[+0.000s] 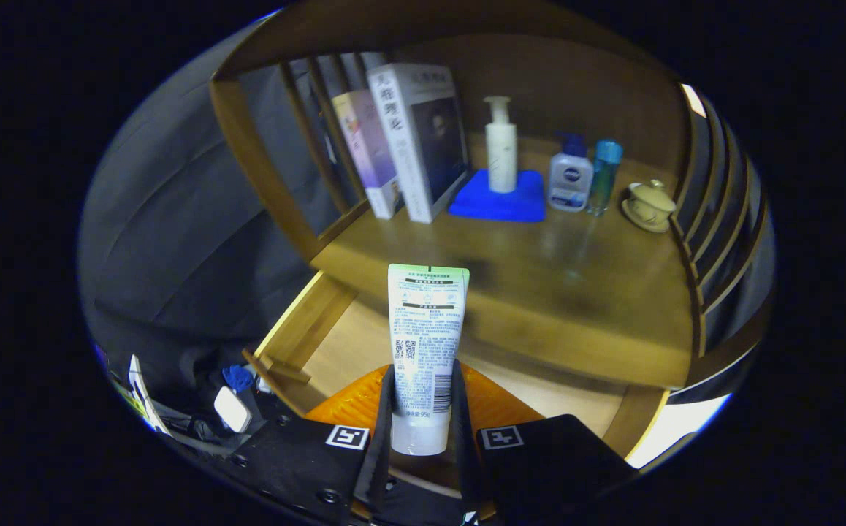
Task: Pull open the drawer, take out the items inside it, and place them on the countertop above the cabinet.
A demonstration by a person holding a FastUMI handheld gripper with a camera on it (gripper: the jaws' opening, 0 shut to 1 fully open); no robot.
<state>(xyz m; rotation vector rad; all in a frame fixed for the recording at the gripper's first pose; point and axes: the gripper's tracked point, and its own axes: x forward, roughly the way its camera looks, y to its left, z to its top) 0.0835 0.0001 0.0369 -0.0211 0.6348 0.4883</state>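
Gripper view: tongs point(423, 409) clamp the upright tube point(425, 343) (cap down) above the open drawer point(335, 343).

White tube point(424, 351), blue cloth point(500, 199), orange mat point(350, 398).

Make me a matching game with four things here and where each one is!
Things:
1. tube
2. pump bottle
3. books
4. teacup

Places:
A. on the blue cloth
B. leaning at the shelf's slatted side
C. gripped between the jaws
D. on a saucer, beside the clear blue-capped bottle

Pairs: 1-C, 2-A, 3-B, 4-D
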